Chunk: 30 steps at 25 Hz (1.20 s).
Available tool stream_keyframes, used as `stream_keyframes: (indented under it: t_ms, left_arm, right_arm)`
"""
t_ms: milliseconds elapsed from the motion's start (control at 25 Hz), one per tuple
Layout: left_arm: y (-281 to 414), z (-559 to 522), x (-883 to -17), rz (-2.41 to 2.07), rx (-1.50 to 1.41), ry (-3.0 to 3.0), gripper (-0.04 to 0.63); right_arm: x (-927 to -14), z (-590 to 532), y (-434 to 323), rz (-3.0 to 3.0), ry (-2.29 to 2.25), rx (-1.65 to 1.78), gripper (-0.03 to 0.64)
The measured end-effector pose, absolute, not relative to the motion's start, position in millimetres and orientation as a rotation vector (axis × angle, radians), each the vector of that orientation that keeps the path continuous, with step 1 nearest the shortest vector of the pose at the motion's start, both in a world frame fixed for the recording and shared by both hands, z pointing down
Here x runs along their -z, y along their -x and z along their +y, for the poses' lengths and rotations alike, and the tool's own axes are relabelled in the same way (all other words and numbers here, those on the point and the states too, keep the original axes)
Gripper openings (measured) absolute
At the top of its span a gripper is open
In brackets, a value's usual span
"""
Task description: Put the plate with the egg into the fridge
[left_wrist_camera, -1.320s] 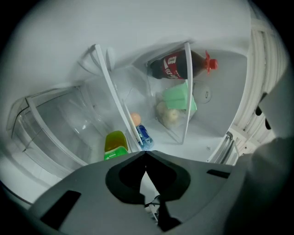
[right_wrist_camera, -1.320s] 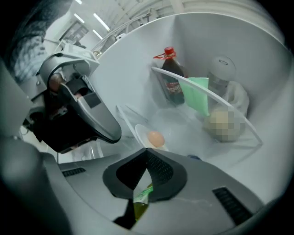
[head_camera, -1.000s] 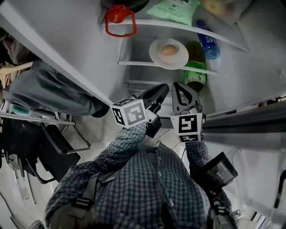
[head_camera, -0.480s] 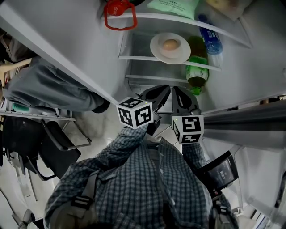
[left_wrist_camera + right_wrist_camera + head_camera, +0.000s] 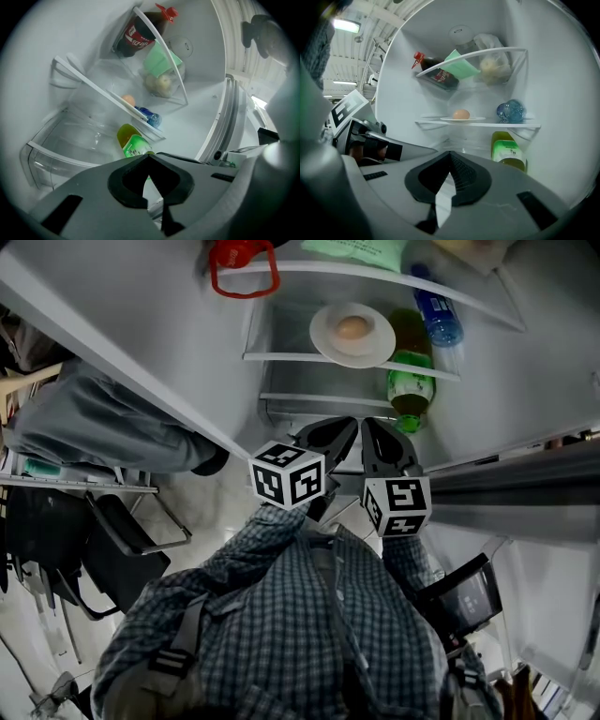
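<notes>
The white plate (image 5: 353, 335) with the brown egg (image 5: 352, 327) rests on a glass shelf (image 5: 281, 357) inside the open fridge; the egg (image 5: 461, 114) also shows in the right gripper view. Both grippers hang side by side below that shelf, outside the fridge. My left gripper (image 5: 345, 425) is shut and holds nothing. My right gripper (image 5: 373, 424) is shut and empty too. In the left gripper view only the egg (image 5: 128, 100) peeks over the shelf edge.
A green bottle (image 5: 411, 390) lies beside the plate, a blue bottle (image 5: 439, 322) behind it. A red-capped dark bottle (image 5: 242, 262) and a green packet (image 5: 460, 65) sit on the shelf above. The fridge door (image 5: 112, 343) stands open at left; a chair (image 5: 122, 549) lies below.
Both grippers have drawn back a little from the fridge and closed up next to each other. The plate and egg stay on the shelf.
</notes>
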State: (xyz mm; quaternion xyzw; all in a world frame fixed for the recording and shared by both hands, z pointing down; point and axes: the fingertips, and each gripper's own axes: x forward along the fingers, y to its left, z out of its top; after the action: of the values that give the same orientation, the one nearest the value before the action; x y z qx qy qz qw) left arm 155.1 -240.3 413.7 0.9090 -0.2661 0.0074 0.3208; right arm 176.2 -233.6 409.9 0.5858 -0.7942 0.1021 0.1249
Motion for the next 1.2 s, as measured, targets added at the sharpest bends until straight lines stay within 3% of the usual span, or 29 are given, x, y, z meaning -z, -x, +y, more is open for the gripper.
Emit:
stream_keyframes:
  t_ms: [1200]
  left_arm:
    - [-162.2, -231.9, -411.4, -0.711, -0.068, -2.443, 0.006]
  right_arm:
    - [-404.2, -225.1, -178.3, -2.343, -1.711, -0.332, 0.006]
